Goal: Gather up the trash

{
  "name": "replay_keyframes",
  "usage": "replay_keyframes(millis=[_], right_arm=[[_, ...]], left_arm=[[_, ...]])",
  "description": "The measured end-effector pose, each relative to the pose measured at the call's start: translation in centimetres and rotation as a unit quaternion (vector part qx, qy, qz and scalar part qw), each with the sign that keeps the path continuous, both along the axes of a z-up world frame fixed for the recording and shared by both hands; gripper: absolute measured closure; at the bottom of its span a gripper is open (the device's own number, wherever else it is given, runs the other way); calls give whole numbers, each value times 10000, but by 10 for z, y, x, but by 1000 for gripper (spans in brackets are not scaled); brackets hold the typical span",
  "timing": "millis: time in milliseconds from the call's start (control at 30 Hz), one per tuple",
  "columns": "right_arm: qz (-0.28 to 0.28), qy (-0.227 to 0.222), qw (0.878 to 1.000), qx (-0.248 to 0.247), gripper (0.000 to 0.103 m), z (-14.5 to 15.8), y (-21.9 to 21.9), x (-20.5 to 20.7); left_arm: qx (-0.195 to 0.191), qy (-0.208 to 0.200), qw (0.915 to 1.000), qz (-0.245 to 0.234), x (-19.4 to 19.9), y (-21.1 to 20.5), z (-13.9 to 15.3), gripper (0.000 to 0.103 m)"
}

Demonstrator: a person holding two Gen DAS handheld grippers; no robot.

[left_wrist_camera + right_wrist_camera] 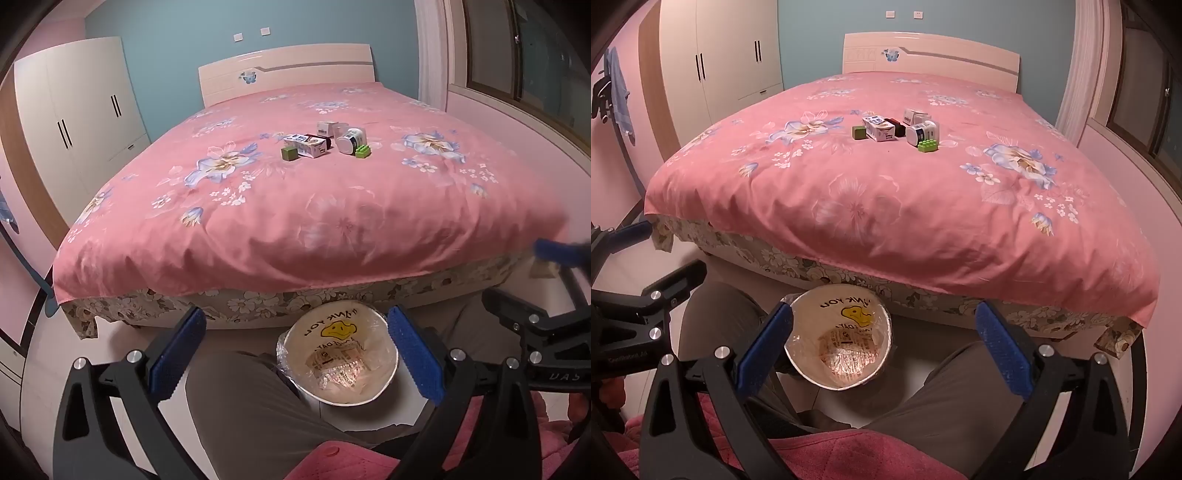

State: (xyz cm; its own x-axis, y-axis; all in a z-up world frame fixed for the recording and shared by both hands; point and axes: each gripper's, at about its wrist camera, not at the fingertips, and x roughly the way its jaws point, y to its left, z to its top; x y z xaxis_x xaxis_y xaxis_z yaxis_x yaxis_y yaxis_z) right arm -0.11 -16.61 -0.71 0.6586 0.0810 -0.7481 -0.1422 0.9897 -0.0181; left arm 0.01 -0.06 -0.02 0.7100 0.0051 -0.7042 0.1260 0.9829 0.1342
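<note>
Small items lie in a cluster mid-bed on the pink floral cover [332, 229]: a green cube [289, 153], a white carton [306, 144], a small white box [327, 128], a white jar on its side [349, 141] and a green toy brick [362, 151]. The right wrist view shows the same cube [859, 132], carton [881, 129], jar [921, 132] and brick [928, 144]. A bag-lined bin [332, 325] [827, 306] stands on the floor at the bed's foot, with wrappers inside. My left gripper [296, 313] and right gripper [884, 307] hover open over the bin, both holding nothing.
A person's knees in grey trousers [240, 398] [960, 387] flank the bin, with a pink garment below. A white wardrobe [81, 110] stands left of the bed and a window sill [517, 118] runs along the right. The headboard [931, 51] backs onto a blue wall.
</note>
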Motion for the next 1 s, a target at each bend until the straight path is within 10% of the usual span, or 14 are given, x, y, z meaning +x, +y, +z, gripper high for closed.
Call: replay_keyframes(millis=[1000], right_arm=[[0, 7, 10000, 13, 7, -1, -1, -1]], left_arm=[[-34, 9, 10000, 13, 0, 1, 0, 3]])
